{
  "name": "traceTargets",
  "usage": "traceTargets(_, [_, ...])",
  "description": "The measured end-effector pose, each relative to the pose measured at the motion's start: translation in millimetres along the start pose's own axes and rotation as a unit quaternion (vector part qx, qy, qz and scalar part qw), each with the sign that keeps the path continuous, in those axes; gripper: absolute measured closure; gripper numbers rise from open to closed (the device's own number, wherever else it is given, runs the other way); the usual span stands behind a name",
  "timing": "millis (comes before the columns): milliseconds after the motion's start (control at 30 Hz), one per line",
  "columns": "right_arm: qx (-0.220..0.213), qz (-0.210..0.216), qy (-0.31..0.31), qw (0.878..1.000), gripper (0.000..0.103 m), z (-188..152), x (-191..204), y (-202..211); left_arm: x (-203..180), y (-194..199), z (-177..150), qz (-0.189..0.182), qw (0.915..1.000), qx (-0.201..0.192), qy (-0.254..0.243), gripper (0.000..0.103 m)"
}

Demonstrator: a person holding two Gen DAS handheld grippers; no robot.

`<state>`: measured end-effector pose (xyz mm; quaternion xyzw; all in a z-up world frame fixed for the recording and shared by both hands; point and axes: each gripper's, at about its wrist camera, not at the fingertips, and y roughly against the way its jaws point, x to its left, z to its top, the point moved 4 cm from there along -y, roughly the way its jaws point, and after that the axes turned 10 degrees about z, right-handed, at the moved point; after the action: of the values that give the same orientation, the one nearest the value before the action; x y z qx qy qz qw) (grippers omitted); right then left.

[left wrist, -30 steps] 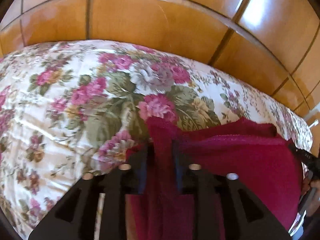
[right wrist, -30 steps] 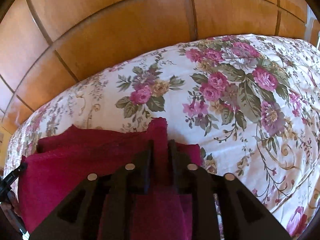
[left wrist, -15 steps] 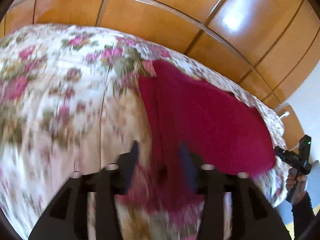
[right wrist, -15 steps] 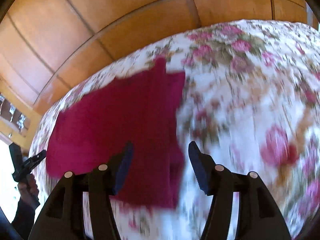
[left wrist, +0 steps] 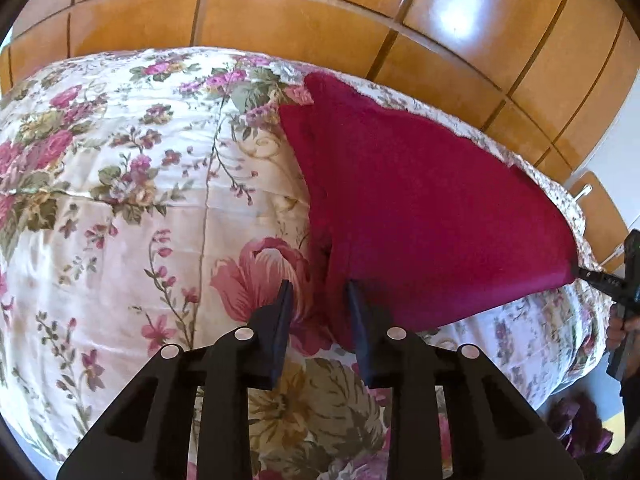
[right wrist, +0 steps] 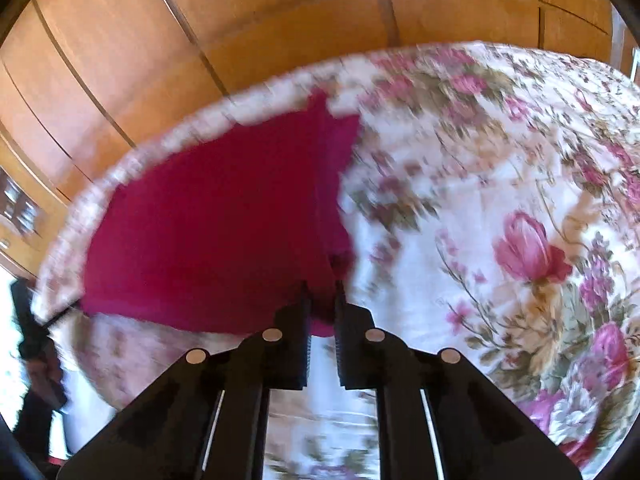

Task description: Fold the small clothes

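Observation:
A dark red garment (left wrist: pixel 420 208) lies folded flat on the floral bedspread (left wrist: pixel 120 200). My left gripper (left wrist: pixel 318 286) is at its near left corner. The jaws are closing around a fold of the red cloth, and the left finger (left wrist: pixel 282 312) still stands clear of it. In the right wrist view the garment (right wrist: pixel 208 232) spreads to the left, and my right gripper (right wrist: pixel 322 284) is shut on its near right corner. That right gripper (left wrist: pixel 618 280), held by a hand, also shows at the left wrist view's right edge.
Glossy wooden panels (left wrist: pixel 280 20) rise behind the far edge of the bed. The floral bedspread (right wrist: pixel 500 200) stretches wide to the right of the garment. A dark purple heap (left wrist: pixel 580 432) lies low beside the bed at the lower right.
Both grippers let go of the garment's far part, opened and drew back to its near edge. The right one has shut on the near corner and the left jaws have narrowed.

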<state>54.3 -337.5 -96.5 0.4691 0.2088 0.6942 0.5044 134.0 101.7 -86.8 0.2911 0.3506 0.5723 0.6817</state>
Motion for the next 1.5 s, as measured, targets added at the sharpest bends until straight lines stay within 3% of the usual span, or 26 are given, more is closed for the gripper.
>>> traceTargets(100, [-0.007,-0.001,-0.010,1.000,0.094,-4.9,-4.1,-4.7,6.2,3.5,0.3,-0.006,0.9997,0.002,0.026,0.076])
traceTargets(167, [-0.009,-0.015,-0.007,1.000,0.088,-2.8,-1.7,-1.0,7.6,14.1,0.4,0.002,0.9996,-0.008,0.029,0.076])
traceTargets(233, [-0.017,-0.047,0.009,0.999,0.053,3.2,3.1,7.1,6.9,23.9,1.7,0.025,0.9993,-0.019,0.022,0.076])
traceTargets(300, [-0.044,-0.065,0.025,0.997,0.052,12.4,10.9,22.3,5.3,31.1,2.9,0.049,0.9983,-0.029,0.013,0.076])
traceTargets(367, [-0.070,-0.087,0.051,0.992,0.043,21.7,24.9,32.6,0.9,38.1,5.7,0.070,0.9967,-0.040,0.005,0.076])
traceTargets(433, [-0.093,-0.091,0.074,0.989,0.028,31.4,45.0,35.9,-4.5,42.9,9.4,0.084,0.9953,-0.049,0.004,0.066])
traceTargets(467, [-0.096,-0.079,0.083,0.989,0.028,36.2,58.1,32.2,-7.5,44.1,11.4,0.093,0.9942,-0.053,0.004,0.052])
traceTargets(500, [-0.094,-0.070,0.091,0.989,0.026,41.5,66.8,26.6,-9.6,45.1,12.9,0.098,0.9935,-0.058,0.003,0.049])
traceTargets(767, [-0.091,-0.037,0.125,0.987,0.011,68.0,124.9,-34.3,-28.2,42.7,21.6,0.111,0.9914,-0.070,-0.011,0.049])
traceTargets(967, [-0.071,-0.103,0.098,0.987,0.004,75.0,95.3,-79.7,-34.1,37.6,22.8,0.116,0.9908,-0.066,-0.019,0.049])
traceTargets(1033, [-0.071,-0.092,0.088,0.989,0.002,68.2,81.5,-88.1,-34.4,35.3,22.4,0.120,0.9906,-0.063,-0.019,0.049])
traceTargets(1133, [-0.112,-0.084,0.098,0.985,0.002,59.5,77.8,-87.3,-33.5,31.8,22.3,0.121,0.9907,-0.059,-0.018,0.049])
traceTargets(1500, [-0.121,-0.079,0.101,0.984,0.002,60.9,78.7,-86.9,-28.7,28.3,28.5,0.122,0.9910,-0.054,-0.010,0.049])
